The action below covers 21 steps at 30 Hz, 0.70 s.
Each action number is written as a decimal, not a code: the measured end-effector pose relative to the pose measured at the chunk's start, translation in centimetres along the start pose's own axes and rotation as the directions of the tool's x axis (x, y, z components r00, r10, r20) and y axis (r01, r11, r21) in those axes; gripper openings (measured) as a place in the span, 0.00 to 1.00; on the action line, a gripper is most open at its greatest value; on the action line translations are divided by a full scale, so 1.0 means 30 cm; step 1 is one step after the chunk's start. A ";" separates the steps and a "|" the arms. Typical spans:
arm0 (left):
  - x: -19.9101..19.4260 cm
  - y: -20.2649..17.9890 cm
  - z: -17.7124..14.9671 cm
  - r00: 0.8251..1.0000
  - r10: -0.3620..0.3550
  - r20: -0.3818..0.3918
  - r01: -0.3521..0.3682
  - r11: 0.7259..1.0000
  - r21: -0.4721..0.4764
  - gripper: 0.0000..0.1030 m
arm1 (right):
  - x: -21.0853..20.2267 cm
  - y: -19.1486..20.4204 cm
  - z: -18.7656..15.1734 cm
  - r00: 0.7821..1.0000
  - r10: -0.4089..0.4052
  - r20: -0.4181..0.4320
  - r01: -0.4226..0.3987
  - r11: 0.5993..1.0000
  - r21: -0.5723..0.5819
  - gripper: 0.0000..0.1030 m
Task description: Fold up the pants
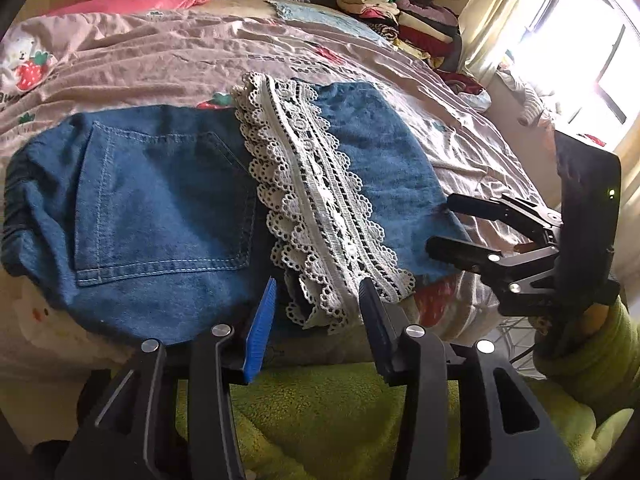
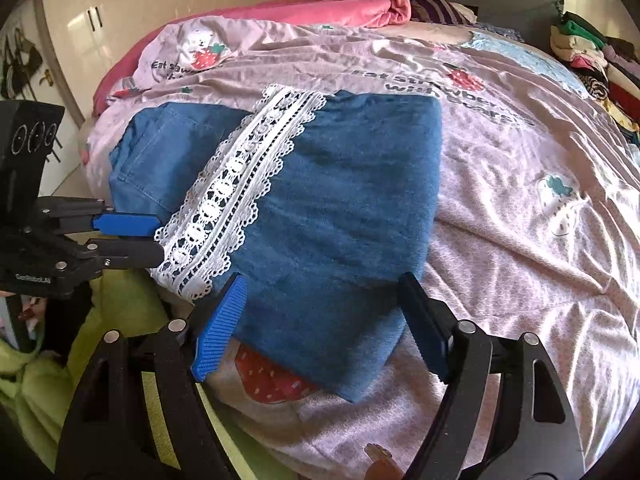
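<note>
The left tool (image 1: 316, 304) sits nearest the lens in the left wrist view, its jaws spread wide and holding nothing, the blue-padded fingers (image 1: 262, 320) straddling the near end of the lace trim (image 1: 316, 200). The right tool (image 2: 320, 312) is likewise open and empty in its own view, its fingers either side of the near corner of the pants (image 2: 320, 200).

The pants are blue denim, lying folded on the bed (image 2: 520, 240) close to its near edge. The white lace band runs diagonally across the top of them, and a back pocket (image 1: 164, 204) faces up on the part to its left. In the left wrist view the right tool (image 1: 440, 224) appears at the right side, jaws apart, tips at the edge of the denim. In the right wrist view the left tool (image 2: 156, 236) shows at the left, tips at the lace, with a narrower gap.

The bed has a pink sheet printed with strawberries. A stack of clothes (image 1: 404, 16) stands at its far right, and a pink quilt (image 2: 340, 8) lies at the far end.
</note>
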<state>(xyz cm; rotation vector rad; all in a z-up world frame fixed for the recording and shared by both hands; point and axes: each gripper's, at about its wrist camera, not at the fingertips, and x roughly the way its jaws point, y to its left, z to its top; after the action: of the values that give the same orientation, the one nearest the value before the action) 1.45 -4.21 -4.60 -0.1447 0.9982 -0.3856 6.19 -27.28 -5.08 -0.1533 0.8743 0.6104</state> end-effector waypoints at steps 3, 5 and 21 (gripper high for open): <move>-0.013 0.003 0.004 1.000 0.012 0.007 -0.012 1.000 -0.003 0.40 | -0.013 -0.008 0.002 1.000 0.000 0.006 0.000 1.000 0.008 0.74; -0.020 0.006 0.007 1.000 0.026 0.013 -0.026 1.000 -0.002 0.40 | -0.020 -0.008 0.006 1.000 -0.005 0.012 0.004 1.000 0.011 0.76; -0.121 0.020 0.018 0.990 0.110 0.087 -0.109 0.994 -0.018 0.88 | -0.099 0.001 0.052 0.996 0.005 0.086 -0.007 1.000 0.025 0.88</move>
<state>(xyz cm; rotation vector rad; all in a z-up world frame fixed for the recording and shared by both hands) 0.30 -2.28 -1.61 -0.1176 0.9175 -0.2699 5.78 -28.00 -1.82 -0.1012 0.7994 0.6072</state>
